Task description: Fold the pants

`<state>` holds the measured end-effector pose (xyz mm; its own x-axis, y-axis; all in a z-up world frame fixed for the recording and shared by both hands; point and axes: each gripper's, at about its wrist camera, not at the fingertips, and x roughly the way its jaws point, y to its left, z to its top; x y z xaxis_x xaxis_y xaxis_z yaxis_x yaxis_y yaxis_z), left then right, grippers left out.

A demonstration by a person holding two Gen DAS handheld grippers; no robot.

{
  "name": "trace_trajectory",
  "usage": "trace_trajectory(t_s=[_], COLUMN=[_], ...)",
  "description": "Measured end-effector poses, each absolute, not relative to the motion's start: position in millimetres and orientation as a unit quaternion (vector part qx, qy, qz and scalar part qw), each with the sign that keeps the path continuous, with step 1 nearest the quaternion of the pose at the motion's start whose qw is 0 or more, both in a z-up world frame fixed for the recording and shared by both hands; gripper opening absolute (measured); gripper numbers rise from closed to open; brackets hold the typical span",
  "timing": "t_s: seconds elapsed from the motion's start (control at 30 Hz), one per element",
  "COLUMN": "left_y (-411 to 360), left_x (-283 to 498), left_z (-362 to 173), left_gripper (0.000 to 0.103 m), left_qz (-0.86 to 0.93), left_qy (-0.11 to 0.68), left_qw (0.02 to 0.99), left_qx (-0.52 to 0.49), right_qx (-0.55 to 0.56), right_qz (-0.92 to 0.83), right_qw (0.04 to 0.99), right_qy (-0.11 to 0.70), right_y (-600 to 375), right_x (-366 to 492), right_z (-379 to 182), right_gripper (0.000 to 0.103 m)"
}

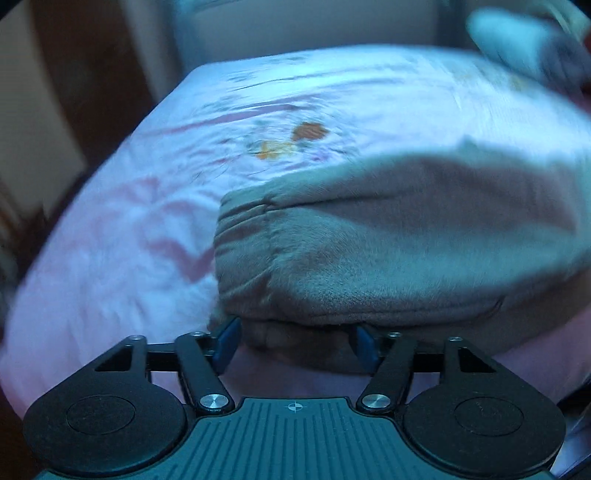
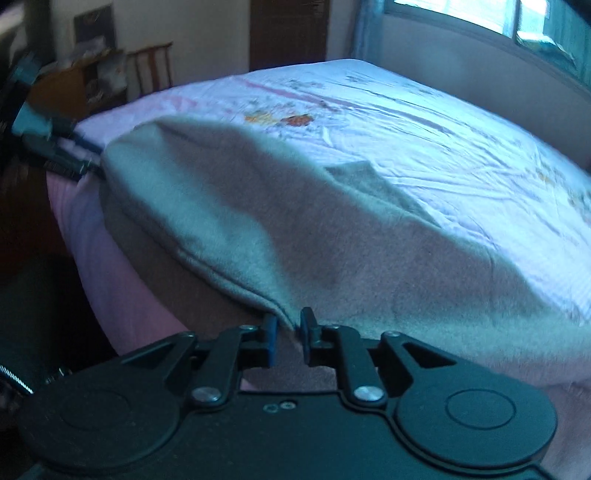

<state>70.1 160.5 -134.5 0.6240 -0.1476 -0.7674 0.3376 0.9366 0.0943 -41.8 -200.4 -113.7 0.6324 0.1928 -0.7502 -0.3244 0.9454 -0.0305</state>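
Note:
The grey-brown fleece pants [image 1: 388,243] lie folded lengthwise on the bed, their gathered elastic waistband [image 1: 240,236] toward the left wrist camera. My left gripper [image 1: 295,341] is open, its blue pads [image 1: 227,343] on either side of the waist corner. In the right wrist view the pants [image 2: 295,229] stretch across the bed's near edge. My right gripper [image 2: 288,332] is shut on the hem edge of the pants. The left gripper shows far left in the right wrist view [image 2: 48,140], at the other end of the pants.
The bed carries a pale pink sheet [image 1: 147,192] with an orange flower print [image 1: 295,138]. A wooden chair [image 2: 151,66] and a cluttered shelf stand beyond the bed's far side. A window [image 2: 498,18] is at the upper right.

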Motion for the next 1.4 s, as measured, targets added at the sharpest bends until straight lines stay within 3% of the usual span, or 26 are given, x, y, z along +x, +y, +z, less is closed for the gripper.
trace_trajectory(t_s=[0.17,0.27,0.4,0.53,0.57,0.67,0.87,1.03,1.17,1.33,1.4], left_y=[190,205,210,204,201,196,193,197,200,203,202], left_x=[66,63,70,88,91,95,96,89,96,99,97], left_z=[-126,-122,-125,-145,-148,-157,-165,-158,-163,-179,-179], left_gripper=[0.071,0.083,0.085,0.084,0.083,0.062,0.035,0.033,0.034,0.035,0.035], left_qz=[-0.096,-0.066,-0.053,-0.046,-0.042,-0.039,-0.025,-0.034,-0.031,-0.019,-0.015], left_qy=[0.438,0.433,0.441,0.467,0.471,0.470,0.459,0.450,0.458,0.469,0.463], left_qw=[0.891,0.884,0.863,0.833,0.829,0.817,0.831,0.839,0.829,0.813,0.817], left_qx=[-0.064,-0.164,-0.239,-0.293,-0.297,-0.331,-0.314,-0.304,-0.319,-0.344,-0.344], right_qx=[0.013,0.050,0.074,0.171,0.192,0.249,0.319,0.367,0.421,0.426,0.422], right_qz=[0.135,0.123,0.112,0.106,0.104,0.090,0.061,0.049,0.014,0.012,0.011], right_qw=[0.898,0.895,0.893,0.868,0.863,0.842,0.806,0.771,0.765,0.769,0.775], right_qy=[0.419,0.425,0.430,0.454,0.456,0.470,0.495,0.518,0.487,0.476,0.471], right_y=[-226,-239,-253,-267,-270,-279,-284,-283,-300,-289,-286], right_x=[-45,-52,-56,-47,-45,-42,-33,-33,-40,-37,-38], right_z=[-106,-104,-104,-114,-115,-121,-134,-140,-144,-152,-151], right_gripper=[0.017,0.019,0.025,0.025,0.025,0.027,0.028,0.028,0.028,0.007,0.004])
